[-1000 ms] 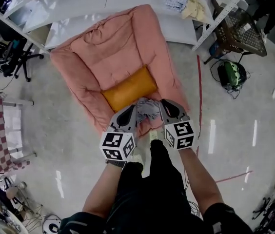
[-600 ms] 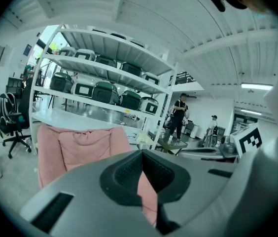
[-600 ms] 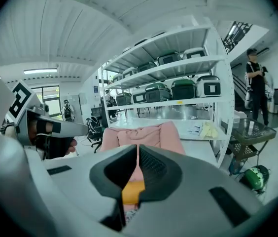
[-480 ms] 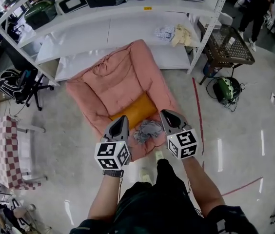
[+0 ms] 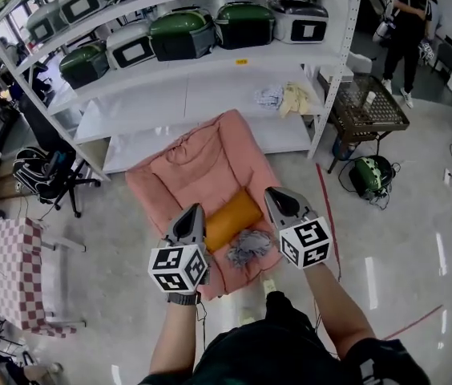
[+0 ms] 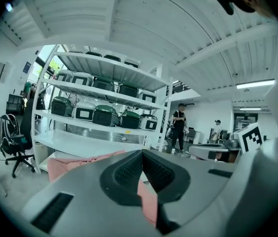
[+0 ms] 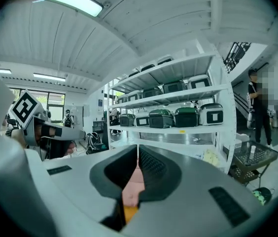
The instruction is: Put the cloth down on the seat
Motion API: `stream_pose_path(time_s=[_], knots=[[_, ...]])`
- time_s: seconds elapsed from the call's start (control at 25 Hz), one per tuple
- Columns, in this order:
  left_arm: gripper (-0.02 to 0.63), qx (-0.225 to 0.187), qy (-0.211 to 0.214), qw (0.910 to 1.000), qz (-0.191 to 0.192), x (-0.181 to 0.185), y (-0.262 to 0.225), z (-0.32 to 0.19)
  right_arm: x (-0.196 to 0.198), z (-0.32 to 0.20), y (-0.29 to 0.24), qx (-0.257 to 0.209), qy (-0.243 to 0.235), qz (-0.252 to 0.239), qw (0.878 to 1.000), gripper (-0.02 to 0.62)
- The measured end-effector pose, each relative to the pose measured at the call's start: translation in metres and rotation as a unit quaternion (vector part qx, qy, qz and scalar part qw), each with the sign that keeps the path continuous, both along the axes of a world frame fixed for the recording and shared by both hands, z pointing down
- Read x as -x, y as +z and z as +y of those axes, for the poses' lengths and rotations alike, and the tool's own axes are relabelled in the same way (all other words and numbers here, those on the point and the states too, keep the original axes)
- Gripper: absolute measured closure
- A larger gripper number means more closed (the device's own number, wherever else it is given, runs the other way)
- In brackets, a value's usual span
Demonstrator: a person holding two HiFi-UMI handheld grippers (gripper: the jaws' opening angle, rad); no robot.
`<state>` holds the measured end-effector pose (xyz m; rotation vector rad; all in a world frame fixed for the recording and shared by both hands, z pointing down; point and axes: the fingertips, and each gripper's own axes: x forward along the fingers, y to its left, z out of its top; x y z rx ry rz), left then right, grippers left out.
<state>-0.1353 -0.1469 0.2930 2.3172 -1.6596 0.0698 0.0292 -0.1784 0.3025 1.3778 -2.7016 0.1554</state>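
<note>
Cloth (image 5: 248, 247), grey, crumpled, on pink seat (image 5: 202, 163) by orange cushion (image 5: 234, 217); L gripper (image 5: 195, 208) & R gripper (image 5: 271, 192) closed, empty.

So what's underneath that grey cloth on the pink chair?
The grey cloth lies crumpled on the seat of the pink chair, right next to the orange cushion. Only pink seat shows around it; whatever sits directly beneath is covered.
</note>
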Motion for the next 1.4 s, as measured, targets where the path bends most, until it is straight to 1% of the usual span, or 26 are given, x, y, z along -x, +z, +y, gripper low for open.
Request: stream_pose_path(time_s=[0.32,0.52,0.64,0.84,1.12,1.4], knots=[[0.601,-0.041,-0.007,0.9991,-0.007,0.008,-0.052,0.003,-0.002,0.001,-0.048,-0.039,0.002,-0.008,0.999,0.586],[0.601,-0.061,-0.005,0.9981,-0.01,0.003,-0.071,0.007,-0.01,0.003,-0.066,-0.052,0.002,-0.013,0.999,0.591],[0.601,-0.07,-0.008,0.9975,-0.011,0.006,-0.077,0.009,-0.007,0.006,-0.07,-0.058,-0.001,-0.015,0.998,0.591],[0.601,-0.076,-0.013,0.997,-0.008,0.015,-0.085,0.015,0.0,0.01,-0.072,-0.057,-0.004,-0.014,0.998,0.591],[0.601,-0.079,-0.017,0.9967,-0.007,0.014,-0.085,0.018,0.0,0.011,-0.08,-0.068,-0.006,-0.013,0.998,0.591],[0.601,-0.077,-0.015,0.9969,-0.003,0.014,-0.084,0.017,0.005,0.012,-0.08,-0.067,-0.007,-0.01,0.998,0.591]])
